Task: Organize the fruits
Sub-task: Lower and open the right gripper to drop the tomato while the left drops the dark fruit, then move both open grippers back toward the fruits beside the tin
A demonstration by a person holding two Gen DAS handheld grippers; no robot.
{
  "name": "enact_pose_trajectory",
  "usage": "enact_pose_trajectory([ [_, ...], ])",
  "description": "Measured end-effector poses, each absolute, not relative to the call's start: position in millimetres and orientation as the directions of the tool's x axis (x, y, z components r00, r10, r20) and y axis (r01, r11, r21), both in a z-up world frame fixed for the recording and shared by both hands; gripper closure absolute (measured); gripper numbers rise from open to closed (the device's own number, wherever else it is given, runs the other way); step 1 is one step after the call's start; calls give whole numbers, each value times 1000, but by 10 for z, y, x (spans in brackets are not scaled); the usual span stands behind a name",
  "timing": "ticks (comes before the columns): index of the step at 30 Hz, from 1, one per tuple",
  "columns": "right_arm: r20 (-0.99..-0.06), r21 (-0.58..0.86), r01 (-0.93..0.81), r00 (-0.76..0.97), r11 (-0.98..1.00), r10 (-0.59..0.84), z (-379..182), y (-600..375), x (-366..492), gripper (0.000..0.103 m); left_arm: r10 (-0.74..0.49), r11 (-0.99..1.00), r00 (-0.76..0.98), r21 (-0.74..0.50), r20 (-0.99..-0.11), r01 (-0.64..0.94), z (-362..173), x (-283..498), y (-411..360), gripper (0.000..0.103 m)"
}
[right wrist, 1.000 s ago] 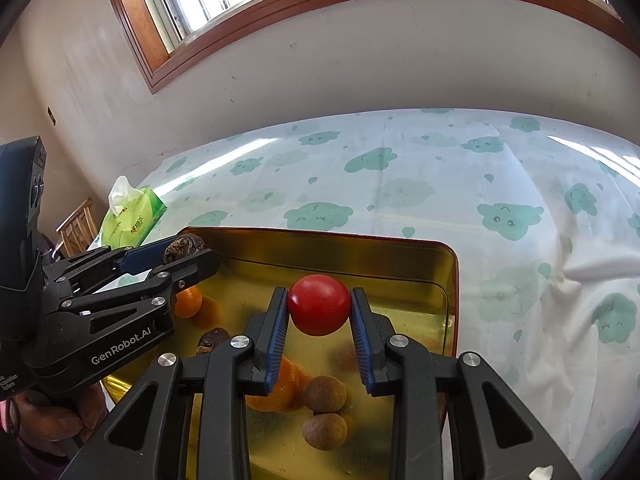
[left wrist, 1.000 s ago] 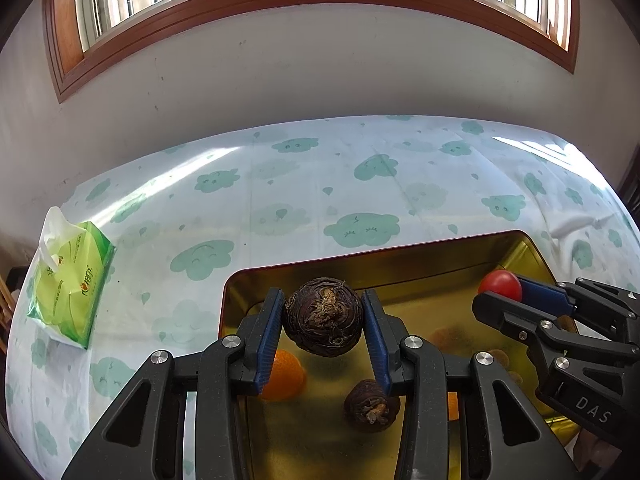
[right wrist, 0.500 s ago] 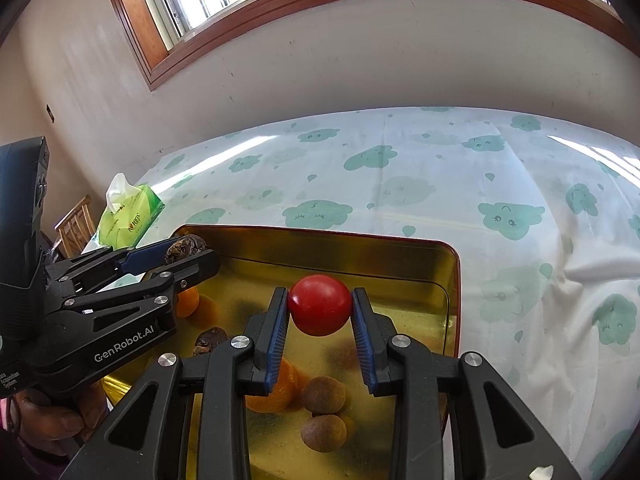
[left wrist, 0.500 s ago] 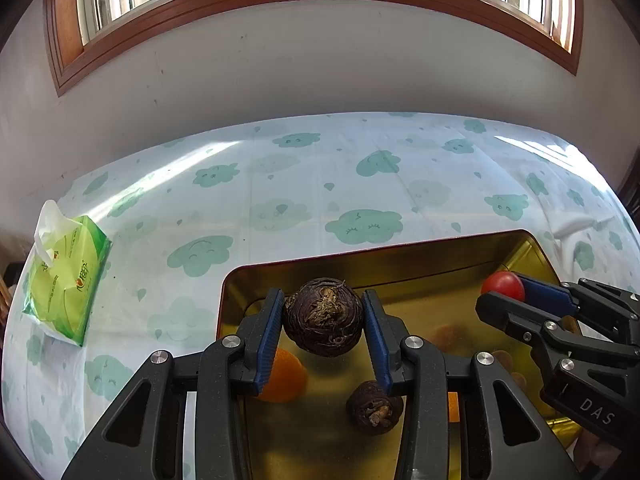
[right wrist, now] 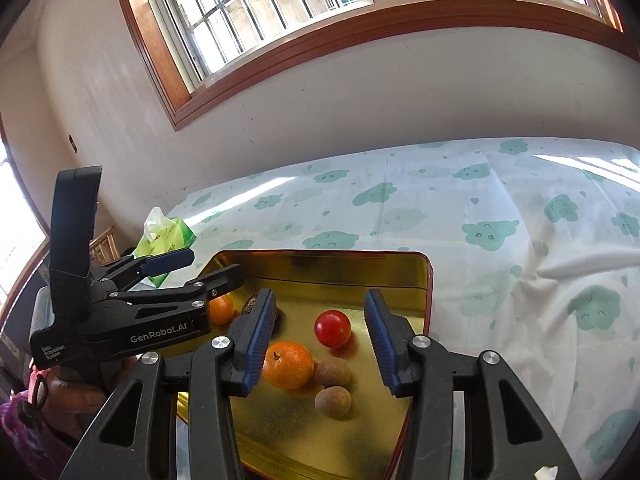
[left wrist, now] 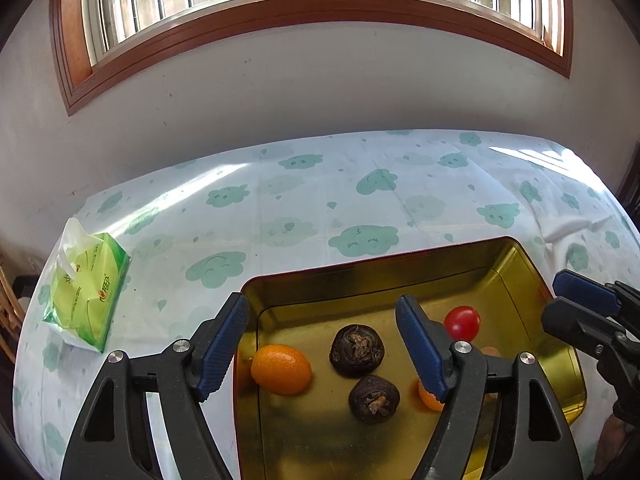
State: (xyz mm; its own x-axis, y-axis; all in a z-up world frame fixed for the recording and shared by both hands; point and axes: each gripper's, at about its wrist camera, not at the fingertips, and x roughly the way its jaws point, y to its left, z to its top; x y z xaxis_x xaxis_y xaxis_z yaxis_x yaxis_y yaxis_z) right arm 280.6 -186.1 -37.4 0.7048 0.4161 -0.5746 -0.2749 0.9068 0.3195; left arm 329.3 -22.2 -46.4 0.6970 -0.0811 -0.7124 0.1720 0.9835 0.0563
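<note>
I see the gold tin (left wrist: 372,276) low in the frame on the cloud-print desk (left wrist: 320,200), its red rim clear of the desk's edges, with wide bare cloth behind it up to the wall. A tissue pack (left wrist: 86,292) sits at middle left, well apart from the tin.

My left gripper (left wrist: 322,340) has just been opening; its jaws stand wide and grip nothing. A dark chestnut (left wrist: 357,350) lies on the tin floor between them, a second chestnut (left wrist: 374,399) just below it, an orange (left wrist: 281,369) to their left.

My right gripper (right wrist: 318,340) has just been opening too and is empty. The tomato (right wrist: 332,328) rests in the tin between its pads, touching neither, with a second orange (right wrist: 289,364) and two brown fruits (right wrist: 332,372) lower.
</note>
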Motion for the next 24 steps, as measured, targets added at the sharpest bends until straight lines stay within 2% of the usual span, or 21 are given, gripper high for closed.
enact_pose_trajectory([
  [7, -548, 295, -290, 729, 910, 410, -297, -1981, 2284, 58, -93, 982, 713, 52, -695, 179, -335, 3060, -233, 26],
  [15, -586, 293, -289, 699, 911, 410, -524, -2051, 1717, 58, -130, 978, 751, 42, -647, 205, -246, 2491, -135, 26],
  [20, -623, 285, -307, 661, 908, 419, -721, -1989, 1489, 59, -162, 976, 769, 17, -619, 219, -370, 1967, 23, 26],
  [24, -660, 262, -301, 638, 917, 397, -838, -1906, 1459, 59, -189, 974, 742, -26, -643, 226, -611, 1676, 150, 26],
])
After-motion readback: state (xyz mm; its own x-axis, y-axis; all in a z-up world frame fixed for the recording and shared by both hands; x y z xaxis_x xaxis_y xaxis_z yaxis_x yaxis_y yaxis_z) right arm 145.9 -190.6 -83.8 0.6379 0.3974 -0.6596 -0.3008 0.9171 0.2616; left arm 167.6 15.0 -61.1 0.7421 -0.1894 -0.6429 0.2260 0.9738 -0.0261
